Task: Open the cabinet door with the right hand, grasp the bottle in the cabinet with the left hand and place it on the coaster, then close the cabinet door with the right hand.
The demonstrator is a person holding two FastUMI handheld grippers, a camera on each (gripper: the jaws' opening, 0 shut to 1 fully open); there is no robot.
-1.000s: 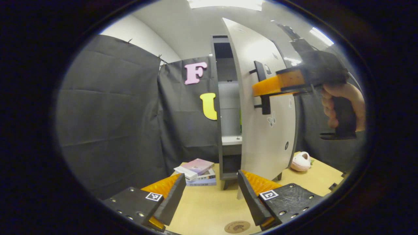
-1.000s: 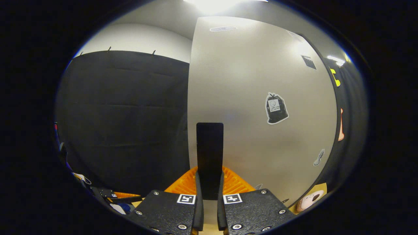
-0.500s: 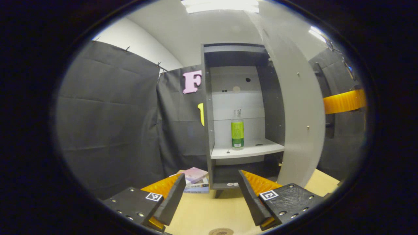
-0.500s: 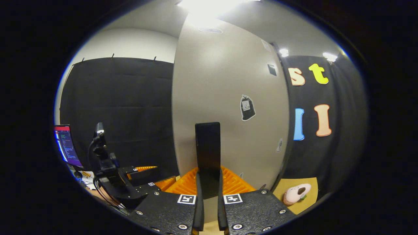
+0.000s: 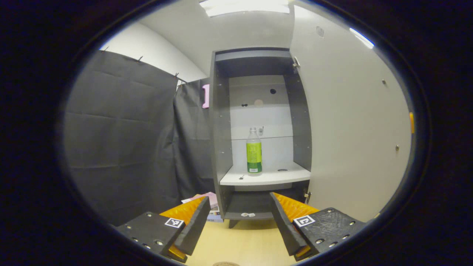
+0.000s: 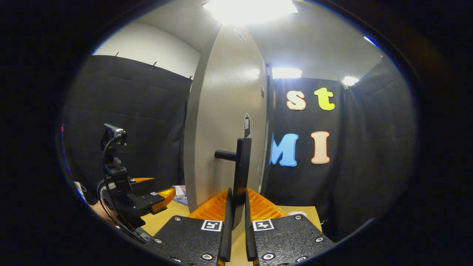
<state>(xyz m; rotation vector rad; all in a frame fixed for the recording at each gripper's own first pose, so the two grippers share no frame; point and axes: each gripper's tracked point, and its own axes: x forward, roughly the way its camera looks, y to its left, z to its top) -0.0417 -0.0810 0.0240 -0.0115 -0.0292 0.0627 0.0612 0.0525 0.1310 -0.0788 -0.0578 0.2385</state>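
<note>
Door swung wide, my right claw clamping its handle, left claw wide, bottle inside cabinet ungrabbed

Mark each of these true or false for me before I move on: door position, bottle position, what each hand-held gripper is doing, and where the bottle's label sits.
1. The cabinet door is swung wide open. True.
2. The bottle lies on its side on the shelf. False: it stands upright on the white shelf.
3. The right hand-held gripper is shut on the door handle. True.
4. The left hand-held gripper already holds the bottle. False: its fingers are spread apart with nothing between them, and the bottle is farther off inside the cabinet.
5. The bottle has a green label around its middle. True.
</note>
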